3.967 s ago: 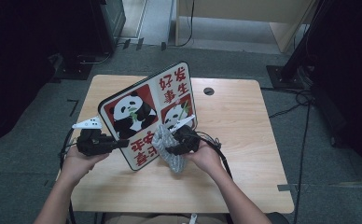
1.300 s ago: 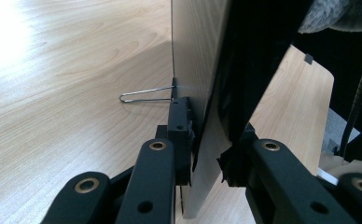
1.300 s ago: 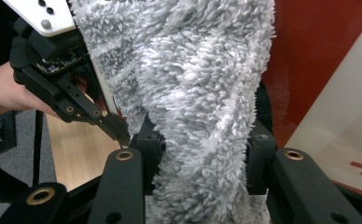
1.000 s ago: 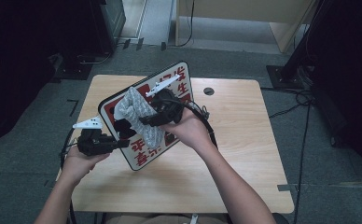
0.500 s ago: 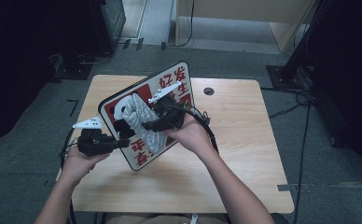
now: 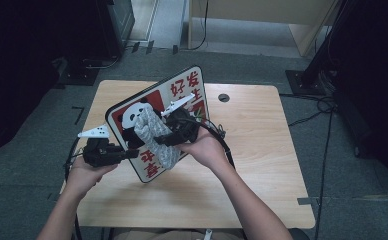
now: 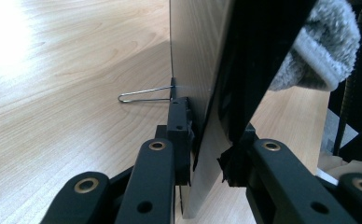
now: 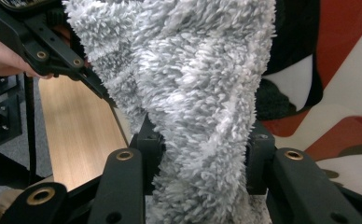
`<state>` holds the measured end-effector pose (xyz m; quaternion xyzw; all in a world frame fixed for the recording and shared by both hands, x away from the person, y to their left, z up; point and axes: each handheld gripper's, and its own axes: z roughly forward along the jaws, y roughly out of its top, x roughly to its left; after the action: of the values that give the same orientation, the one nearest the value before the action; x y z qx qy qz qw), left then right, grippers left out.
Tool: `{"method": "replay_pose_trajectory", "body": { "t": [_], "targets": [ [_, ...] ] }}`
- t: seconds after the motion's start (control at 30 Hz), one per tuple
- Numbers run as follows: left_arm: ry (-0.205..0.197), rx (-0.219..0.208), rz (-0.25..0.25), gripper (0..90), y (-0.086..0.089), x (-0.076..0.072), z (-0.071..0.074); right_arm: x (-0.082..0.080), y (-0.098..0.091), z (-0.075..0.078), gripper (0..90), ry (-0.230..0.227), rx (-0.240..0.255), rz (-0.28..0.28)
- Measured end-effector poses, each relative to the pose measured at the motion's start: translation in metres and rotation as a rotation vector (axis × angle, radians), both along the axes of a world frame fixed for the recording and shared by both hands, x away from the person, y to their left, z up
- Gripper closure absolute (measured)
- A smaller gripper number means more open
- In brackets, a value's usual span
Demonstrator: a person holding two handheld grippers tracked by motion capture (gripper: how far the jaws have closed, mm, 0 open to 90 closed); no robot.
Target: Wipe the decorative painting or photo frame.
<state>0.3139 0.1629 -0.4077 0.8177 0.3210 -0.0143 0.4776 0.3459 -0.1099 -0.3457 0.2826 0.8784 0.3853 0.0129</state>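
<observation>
Above the pale wooden table [image 6: 262, 165], tilted on edge: stiff, light panda-printed picture board [image 6: 182, 87], clamped at its lower rim by left gripper [image 6: 127, 154], best held there; soft fluffy grey cloth [image 6: 149, 135] pinched in right gripper [image 6: 164, 140], likely limp, easily bunched

You work at a light wooden table [image 6: 262, 190] with a round cable hole [image 6: 224, 97] near its far edge. Around it lies grey carpet [image 6: 347, 200], with black stand bases [image 6: 82, 75] and loose cables [image 6: 327, 105] on it.
</observation>
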Motion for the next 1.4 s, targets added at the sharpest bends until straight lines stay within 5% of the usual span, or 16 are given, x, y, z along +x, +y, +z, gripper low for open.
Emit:
{"method": "replay_pose_trajectory", "body": {
  "t": [1.4],
  "targets": [
    [0.0,0.002,0.0,77.4,0.0,0.0,0.0,-0.01,-0.008,-0.062,60.9,0.051,-0.047,-0.005]
  ]
}}
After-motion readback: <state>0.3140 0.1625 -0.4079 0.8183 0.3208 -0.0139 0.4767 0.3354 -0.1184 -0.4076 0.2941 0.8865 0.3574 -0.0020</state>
